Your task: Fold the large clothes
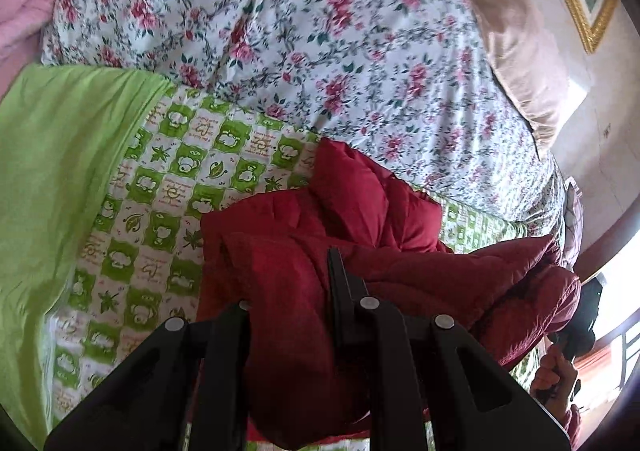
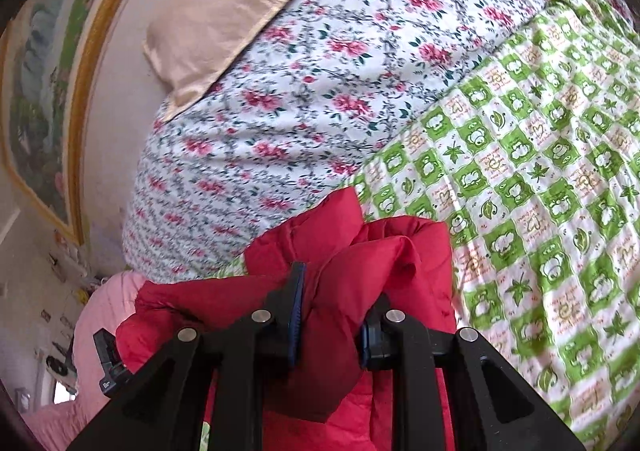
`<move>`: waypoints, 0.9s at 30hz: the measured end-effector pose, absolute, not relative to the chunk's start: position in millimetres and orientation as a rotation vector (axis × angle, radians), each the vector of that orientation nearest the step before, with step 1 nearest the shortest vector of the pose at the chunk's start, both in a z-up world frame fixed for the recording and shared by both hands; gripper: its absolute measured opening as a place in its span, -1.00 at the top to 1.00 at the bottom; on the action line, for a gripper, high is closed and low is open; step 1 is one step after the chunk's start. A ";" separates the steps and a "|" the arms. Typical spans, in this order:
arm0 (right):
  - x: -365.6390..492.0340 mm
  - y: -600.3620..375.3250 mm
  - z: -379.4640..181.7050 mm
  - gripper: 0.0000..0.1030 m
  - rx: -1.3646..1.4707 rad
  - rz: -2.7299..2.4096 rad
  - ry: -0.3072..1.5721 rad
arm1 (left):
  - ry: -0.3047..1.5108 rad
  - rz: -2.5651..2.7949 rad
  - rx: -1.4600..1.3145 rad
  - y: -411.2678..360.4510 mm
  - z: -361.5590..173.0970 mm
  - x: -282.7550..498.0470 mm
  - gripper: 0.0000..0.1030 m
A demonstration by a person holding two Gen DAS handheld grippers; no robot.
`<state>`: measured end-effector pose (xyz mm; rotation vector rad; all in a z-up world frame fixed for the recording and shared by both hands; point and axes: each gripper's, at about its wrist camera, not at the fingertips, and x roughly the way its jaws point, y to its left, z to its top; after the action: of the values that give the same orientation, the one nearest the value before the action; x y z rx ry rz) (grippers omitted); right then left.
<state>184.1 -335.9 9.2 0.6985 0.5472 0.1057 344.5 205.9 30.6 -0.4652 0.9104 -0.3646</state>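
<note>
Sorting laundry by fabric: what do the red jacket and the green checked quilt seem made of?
Red jacket: probably smooth synthetic shell over padding; it puffs in stitched sections with a slight sheen. Green checked quilt: likely matte printed cotton, quilted; stitch lines pucker it.

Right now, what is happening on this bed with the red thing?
A person holds a gripper in each hand, and both are closed on a puffy red jacket. The left gripper and the right gripper each pinch bunched fabric, lifting it over the green checkered sheet. The jacket is still crumpled, not folded.
</note>
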 end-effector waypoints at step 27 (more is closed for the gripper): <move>288.7 -365.5 -67.6 0.54 0.813 -0.059 0.640 | 0.988 -0.416 -0.500 203.1 -32.3 427.4 0.62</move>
<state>288.7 -365.5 -67.6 0.8128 0.6400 -0.0589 427.4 203.1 -32.3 -0.4996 0.9879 -0.4162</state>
